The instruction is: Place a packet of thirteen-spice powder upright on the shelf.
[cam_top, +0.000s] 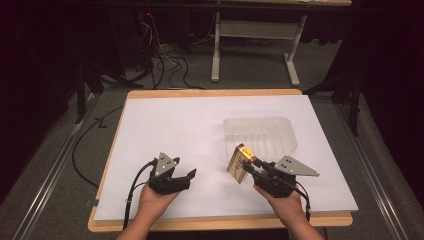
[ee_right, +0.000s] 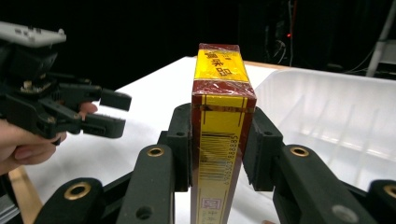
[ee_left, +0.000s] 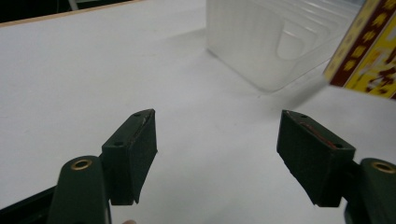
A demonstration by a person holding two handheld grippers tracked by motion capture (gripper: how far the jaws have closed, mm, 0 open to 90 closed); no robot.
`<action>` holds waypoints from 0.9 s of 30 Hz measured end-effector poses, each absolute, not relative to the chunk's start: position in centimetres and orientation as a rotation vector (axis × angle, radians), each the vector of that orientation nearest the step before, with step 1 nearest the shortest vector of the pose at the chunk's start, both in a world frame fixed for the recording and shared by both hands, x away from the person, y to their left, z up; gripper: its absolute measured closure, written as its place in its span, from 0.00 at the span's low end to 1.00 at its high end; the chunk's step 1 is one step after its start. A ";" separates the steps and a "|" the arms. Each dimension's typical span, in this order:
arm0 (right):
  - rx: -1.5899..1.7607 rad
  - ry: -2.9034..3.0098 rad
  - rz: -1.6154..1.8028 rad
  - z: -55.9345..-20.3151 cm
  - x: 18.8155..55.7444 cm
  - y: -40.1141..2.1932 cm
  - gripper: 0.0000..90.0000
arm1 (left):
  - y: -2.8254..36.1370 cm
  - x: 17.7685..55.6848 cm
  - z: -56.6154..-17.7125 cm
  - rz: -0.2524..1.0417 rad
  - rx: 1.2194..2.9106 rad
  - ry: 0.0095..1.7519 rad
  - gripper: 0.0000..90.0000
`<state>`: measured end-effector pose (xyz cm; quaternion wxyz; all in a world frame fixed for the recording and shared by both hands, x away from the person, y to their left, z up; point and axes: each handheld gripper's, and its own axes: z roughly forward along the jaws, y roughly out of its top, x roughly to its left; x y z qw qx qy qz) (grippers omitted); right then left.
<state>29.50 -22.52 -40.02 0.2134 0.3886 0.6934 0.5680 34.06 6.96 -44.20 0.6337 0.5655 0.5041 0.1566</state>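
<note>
Right gripper (ee_right: 219,154) clamped on yellow-and-maroon box (ee_right: 222,116), long axis running straight out along its jaws. Clear tub (cam_top: 260,132) just beyond box's far end. Left gripper (cam_top: 182,180), jaws apart and empty, well off to the side.

Yellow-and-maroon box (ee_right: 219,135), clear tub (cam_top: 260,134), white table cover (cam_top: 175,130).

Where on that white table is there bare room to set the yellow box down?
The white sheet lies bare from the clear plastic tub to its left edge, and ahead of the left claw. It's crowded where the right claw holds the yellow box beside the tub.
</note>
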 end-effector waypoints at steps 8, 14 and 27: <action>1.150 1.785 1.514 -38.3 29.6 -24.5 0.76 | 7.8 34.5 -44.0 0.401 1.272 1.159 0.29; 1.154 1.679 1.436 -37.7 30.0 -25.7 0.76 | 8.7 34.5 -43.5 0.380 1.247 1.176 0.32; 1.247 1.565 1.321 -37.6 32.5 -27.2 0.76 | 9.3 34.4 -43.5 0.437 1.224 1.182 0.33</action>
